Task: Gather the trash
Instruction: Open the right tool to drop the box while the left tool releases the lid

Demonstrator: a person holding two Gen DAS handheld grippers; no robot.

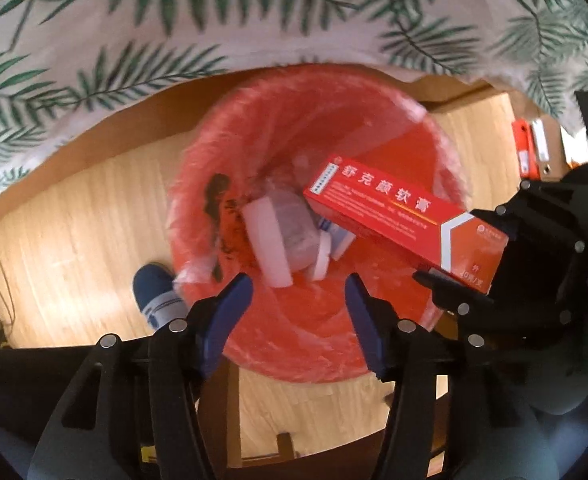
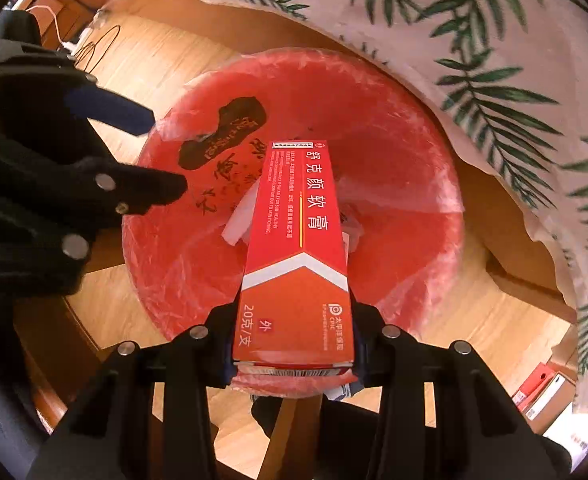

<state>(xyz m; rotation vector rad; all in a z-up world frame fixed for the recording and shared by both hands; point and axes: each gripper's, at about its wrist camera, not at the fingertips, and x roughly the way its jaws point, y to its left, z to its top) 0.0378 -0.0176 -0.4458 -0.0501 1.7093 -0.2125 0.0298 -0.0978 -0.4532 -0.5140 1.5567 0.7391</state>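
A red bin (image 1: 374, 128) lined with clear plastic stands on the wooden floor; it also shows in the right wrist view (image 2: 406, 152). Inside lie a white block (image 1: 268, 242) and a small white-capped bottle (image 1: 320, 258). My right gripper (image 2: 294, 344) is shut on a red ointment box (image 2: 298, 248) and holds it over the bin's mouth; the box (image 1: 402, 220) and the right gripper (image 1: 466, 280) show at the right of the left wrist view. My left gripper (image 1: 298, 300) is open and empty above the bin's near rim; its fingers (image 2: 134, 188) reach in from the left.
A leaf-print tablecloth (image 1: 174, 40) hangs past the bin's far side. A blue and white shoe (image 1: 156, 294) is on the floor left of the bin. Cables (image 2: 98, 46) lie on the floor at the far left. Red binders (image 2: 542, 384) stand at the lower right.
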